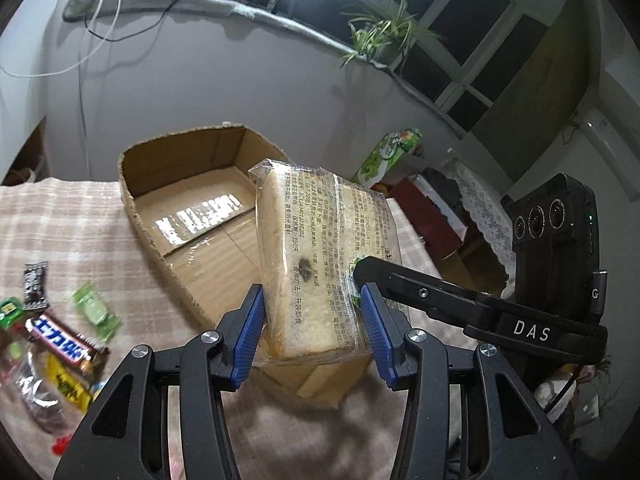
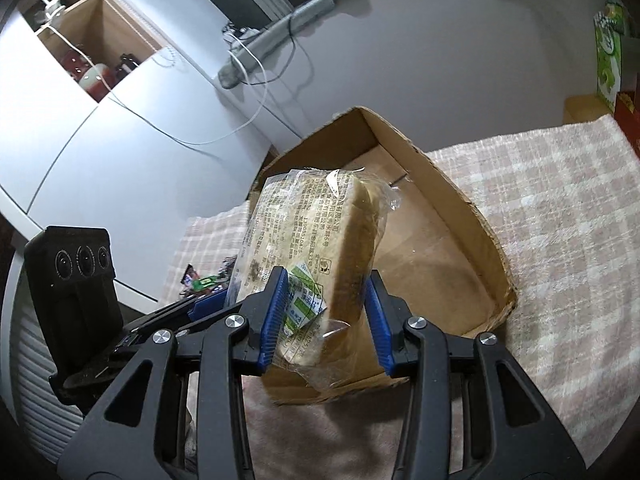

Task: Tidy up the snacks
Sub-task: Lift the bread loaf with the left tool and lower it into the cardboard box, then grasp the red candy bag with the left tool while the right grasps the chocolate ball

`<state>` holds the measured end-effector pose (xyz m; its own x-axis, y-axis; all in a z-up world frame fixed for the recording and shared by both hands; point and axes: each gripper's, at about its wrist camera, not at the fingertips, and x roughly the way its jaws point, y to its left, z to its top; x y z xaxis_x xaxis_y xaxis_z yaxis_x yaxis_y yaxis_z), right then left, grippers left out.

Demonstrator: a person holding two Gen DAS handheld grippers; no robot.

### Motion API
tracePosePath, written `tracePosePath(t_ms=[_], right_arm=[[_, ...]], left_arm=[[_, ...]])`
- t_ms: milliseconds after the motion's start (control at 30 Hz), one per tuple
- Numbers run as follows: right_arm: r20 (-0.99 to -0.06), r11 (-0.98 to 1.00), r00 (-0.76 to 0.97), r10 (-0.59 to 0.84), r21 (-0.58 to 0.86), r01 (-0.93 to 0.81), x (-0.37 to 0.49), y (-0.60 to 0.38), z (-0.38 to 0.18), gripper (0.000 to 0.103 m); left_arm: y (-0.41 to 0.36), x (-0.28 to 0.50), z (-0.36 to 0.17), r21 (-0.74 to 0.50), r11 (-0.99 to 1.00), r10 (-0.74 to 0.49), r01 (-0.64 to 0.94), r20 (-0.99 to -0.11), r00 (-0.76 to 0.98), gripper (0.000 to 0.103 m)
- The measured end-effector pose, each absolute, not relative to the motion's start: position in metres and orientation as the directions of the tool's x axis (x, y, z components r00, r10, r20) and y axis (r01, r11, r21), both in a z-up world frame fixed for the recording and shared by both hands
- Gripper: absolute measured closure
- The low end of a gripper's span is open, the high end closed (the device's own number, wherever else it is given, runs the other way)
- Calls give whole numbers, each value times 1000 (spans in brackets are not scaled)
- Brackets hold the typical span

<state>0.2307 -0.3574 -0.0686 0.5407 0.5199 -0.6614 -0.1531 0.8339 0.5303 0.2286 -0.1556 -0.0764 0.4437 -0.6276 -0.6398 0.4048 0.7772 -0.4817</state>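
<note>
A loaf of sliced bread (image 1: 320, 248) in clear printed wrap hangs tilted in the air over the near end of an open cardboard box (image 1: 130, 200). My left gripper (image 1: 314, 336) is shut on its lower end, blue pads pressing both sides. A black finger (image 1: 400, 280) of the right gripper reaches in from the right onto the same loaf. In the right wrist view my right gripper (image 2: 326, 318) is shut on the bread (image 2: 296, 224) near its green label, above the box (image 2: 460, 200). The left gripper's blue pad (image 2: 206, 305) shows at the loaf's left.
The box has nothing visible in it and stands on a pink checked tablecloth (image 2: 560, 220). Several loose snacks lie left of it: a chocolate bar (image 1: 66, 344), a green packet (image 1: 96, 312), a yellow packet (image 1: 66, 384). A green carton (image 1: 386, 156) stands beyond the table.
</note>
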Motion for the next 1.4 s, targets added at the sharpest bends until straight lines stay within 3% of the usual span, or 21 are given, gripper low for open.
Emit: tracePosePath(t_ms=[267,533,1067,1400], right_arm=[[-705,863,526,476,489,-125,240,-359,-84,61],[-740,906,551,385,418,-72,240,-363,-85,60],[-704,936,624,340,318,-152,192,-331,-50,59],[-676,926,634,377,281,-250,137,-289,-39,59]], left_arm=[[-166,236,-90,-467,791,-607,395,-678,414,57],[-180,230,-89,-369,826,-546,427,-712,441,57],[-148,197,-63,-333,836,-535,436,-672,513,57],[-76,150,-50,-315,878,-477,360,-630,613,57]])
